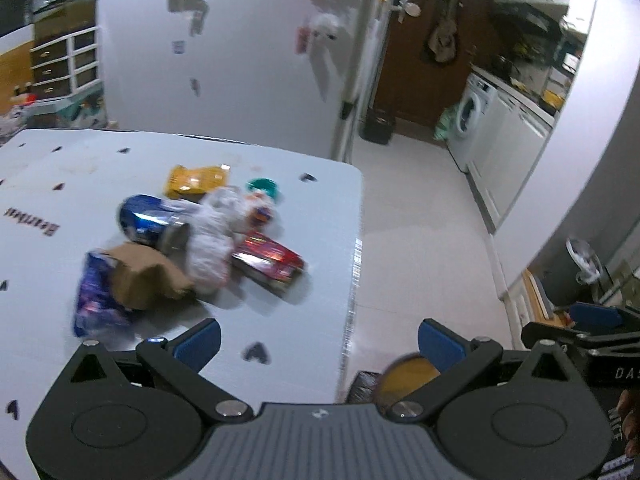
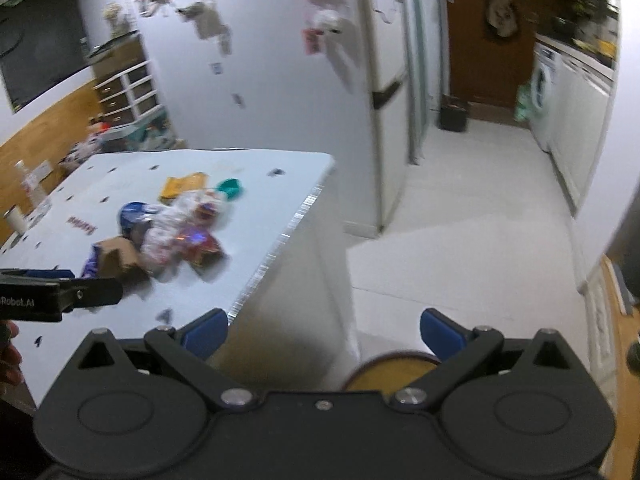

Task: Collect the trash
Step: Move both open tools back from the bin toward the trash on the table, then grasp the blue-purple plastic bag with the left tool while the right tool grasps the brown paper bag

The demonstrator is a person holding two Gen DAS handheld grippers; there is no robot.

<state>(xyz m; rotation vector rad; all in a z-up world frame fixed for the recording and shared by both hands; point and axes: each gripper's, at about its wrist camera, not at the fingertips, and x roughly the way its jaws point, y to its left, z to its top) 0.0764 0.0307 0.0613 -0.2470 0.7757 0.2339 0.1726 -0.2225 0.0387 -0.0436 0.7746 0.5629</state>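
Both grippers — left gripper (image 1: 319, 340), right gripper (image 2: 324, 330) — hang short of the worktop (image 1: 280, 184), fingers wide apart and empty (ready, I'd guess), the trash pile (image 1: 192, 240) heaped near its corner.

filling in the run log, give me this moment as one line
phase: approach | left gripper: open, empty | right gripper: open, empty | trash pile: untouched on white table
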